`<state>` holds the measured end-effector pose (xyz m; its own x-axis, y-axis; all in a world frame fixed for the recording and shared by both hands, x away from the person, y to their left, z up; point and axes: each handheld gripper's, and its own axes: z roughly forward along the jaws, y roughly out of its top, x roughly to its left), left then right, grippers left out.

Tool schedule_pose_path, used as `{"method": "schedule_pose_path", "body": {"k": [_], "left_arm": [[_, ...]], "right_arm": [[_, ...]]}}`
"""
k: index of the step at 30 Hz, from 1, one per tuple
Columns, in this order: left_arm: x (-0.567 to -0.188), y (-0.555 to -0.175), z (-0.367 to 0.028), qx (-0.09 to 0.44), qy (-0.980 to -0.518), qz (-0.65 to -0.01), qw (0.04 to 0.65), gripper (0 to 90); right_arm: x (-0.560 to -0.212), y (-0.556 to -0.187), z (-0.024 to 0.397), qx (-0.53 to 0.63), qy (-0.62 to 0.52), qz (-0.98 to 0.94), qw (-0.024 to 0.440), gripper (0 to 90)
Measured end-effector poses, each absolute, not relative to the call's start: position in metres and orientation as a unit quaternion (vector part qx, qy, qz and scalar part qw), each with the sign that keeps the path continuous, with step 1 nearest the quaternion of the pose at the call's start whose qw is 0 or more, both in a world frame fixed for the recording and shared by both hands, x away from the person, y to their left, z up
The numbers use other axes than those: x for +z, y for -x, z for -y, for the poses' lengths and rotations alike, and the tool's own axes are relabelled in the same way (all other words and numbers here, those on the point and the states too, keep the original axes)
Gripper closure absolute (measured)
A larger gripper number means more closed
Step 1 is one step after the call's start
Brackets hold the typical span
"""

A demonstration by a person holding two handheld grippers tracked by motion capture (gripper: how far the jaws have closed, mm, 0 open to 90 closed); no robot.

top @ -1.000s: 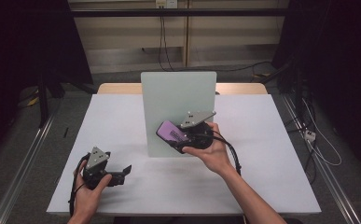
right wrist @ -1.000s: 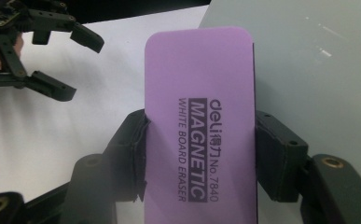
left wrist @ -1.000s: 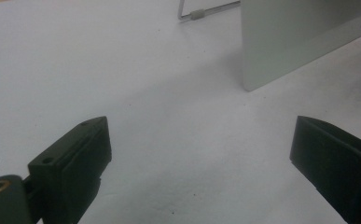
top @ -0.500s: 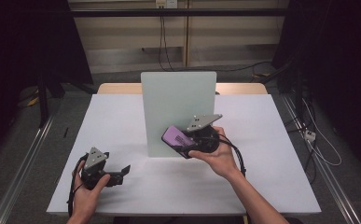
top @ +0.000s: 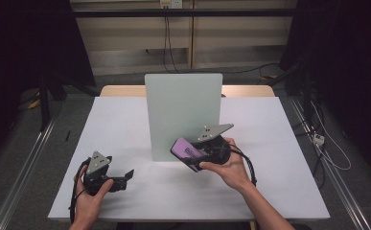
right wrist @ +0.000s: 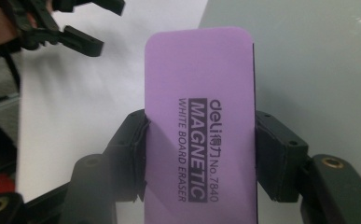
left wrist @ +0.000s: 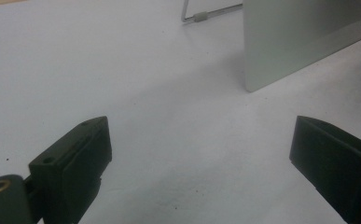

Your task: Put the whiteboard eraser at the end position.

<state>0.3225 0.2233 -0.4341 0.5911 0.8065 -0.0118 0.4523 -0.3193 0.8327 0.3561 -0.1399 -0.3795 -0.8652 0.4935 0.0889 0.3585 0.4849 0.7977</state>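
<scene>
A purple magnetic whiteboard eraser sits clamped between the two black jaws of my right gripper, which is shut on it. In the high view the eraser hangs just in front of the lower right part of an upright pale-green board, held by my right gripper. My left gripper rests on the white table at the front left, open with nothing between its jaws. In the left gripper view its jaws stand wide apart around my left gripper, over bare table, with the board ahead at the right.
The white table has bare surface all around the board. A thin metal stand shows behind the board. Dark floor, rails and cables lie beyond the table's edges.
My right gripper with the eraser has moved right and down along the board's front, toward its lower right part. My left gripper has stayed put.
</scene>
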Motion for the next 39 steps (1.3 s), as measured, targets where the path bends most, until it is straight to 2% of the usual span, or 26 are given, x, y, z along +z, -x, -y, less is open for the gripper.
{"method": "schedule_pose_path", "body": {"k": [39], "left_arm": [[-0.435,-0.322,-0.226,0.208,-0.783,-0.405,0.424,5.6]], "right_arm": [[-0.41,-0.338,0.126,0.335,-0.197,-0.921,0.015,42.1]]}}
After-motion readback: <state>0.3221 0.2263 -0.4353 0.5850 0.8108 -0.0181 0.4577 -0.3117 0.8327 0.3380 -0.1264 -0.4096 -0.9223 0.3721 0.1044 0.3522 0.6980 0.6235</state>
